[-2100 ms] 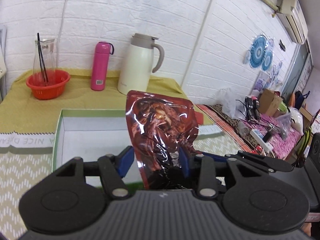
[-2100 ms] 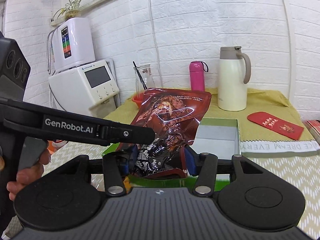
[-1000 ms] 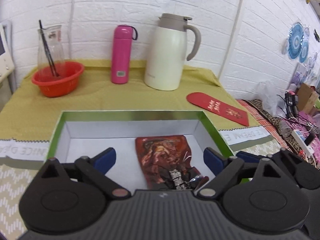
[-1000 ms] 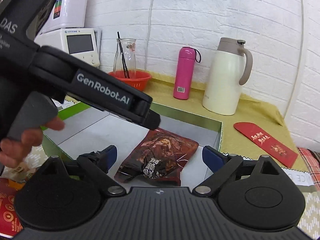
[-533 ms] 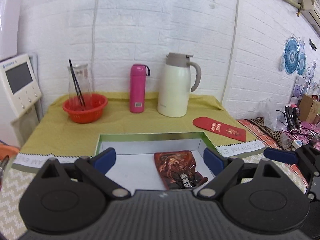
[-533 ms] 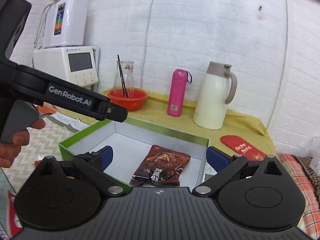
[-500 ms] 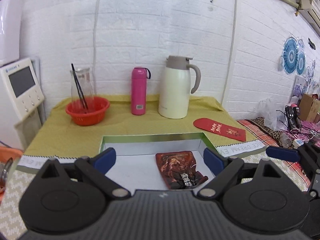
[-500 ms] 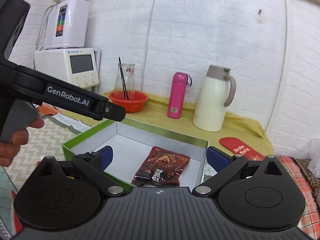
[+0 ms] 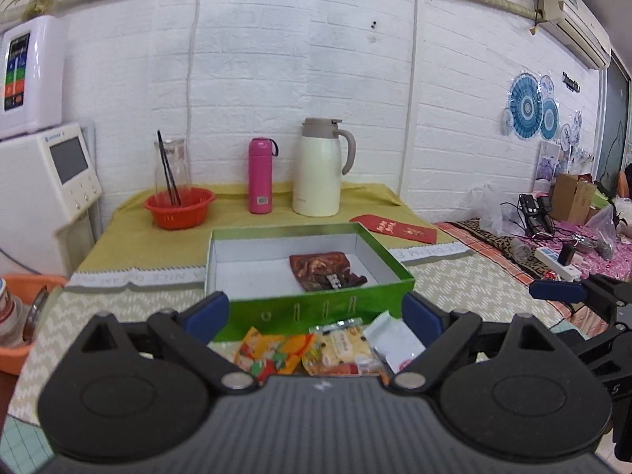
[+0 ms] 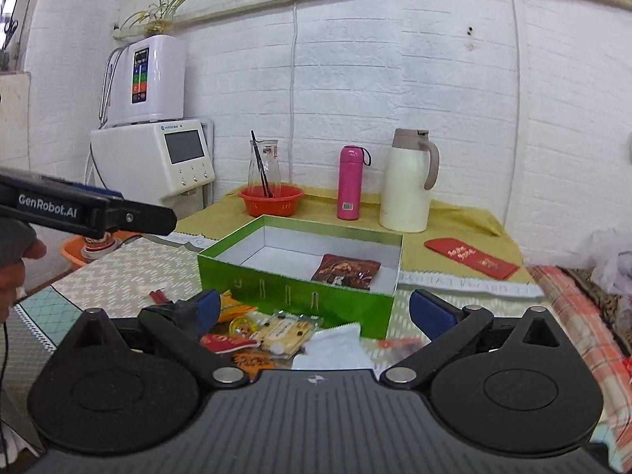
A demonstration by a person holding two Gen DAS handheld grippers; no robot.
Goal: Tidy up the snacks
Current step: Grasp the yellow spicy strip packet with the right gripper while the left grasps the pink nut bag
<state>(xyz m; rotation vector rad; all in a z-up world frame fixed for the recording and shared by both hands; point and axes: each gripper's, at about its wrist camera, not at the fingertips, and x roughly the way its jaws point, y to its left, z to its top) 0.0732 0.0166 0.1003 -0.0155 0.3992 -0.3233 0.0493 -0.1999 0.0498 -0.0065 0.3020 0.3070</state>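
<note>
A: Right in front of the left gripper [image 9: 314, 312], what lies on the table?

B: A heap of small snack packets [image 9: 316, 349]: an orange-yellow one, a pale yellow one and a white one, just before the near wall of the green box [image 9: 316, 306]. The fingers are spread wide with nothing between them.

A: And the right gripper [image 10: 314, 308]?

B: Its fingers are also spread wide and pinch nothing. Below them sits the same heap, with the white packet [image 10: 335, 345] nearest and the pale yellow packet [image 10: 286, 333] beside it.

A: Where is the dark red snack pouch [image 10: 347, 270]?

B: Flat on the white floor of the green box, toward its right side, apart from the walls. From the left wrist view it shows as a brown-red pouch [image 9: 324, 270] in the right half.

A: Farther back?

B: On the yellow cloth stand an orange basket [image 9: 179, 207] holding a glass carafe, a pink bottle [image 9: 260, 175] and a cream thermos jug [image 9: 322, 168], all upright against the white brick wall. A red envelope [image 9: 395, 228] lies flat right of the box.

A: Anything at the left edge?

B: In the right wrist view, the left gripper's black finger [image 10: 87, 209] marked GenRobot.AI reaches in, well apart from the box.
</note>
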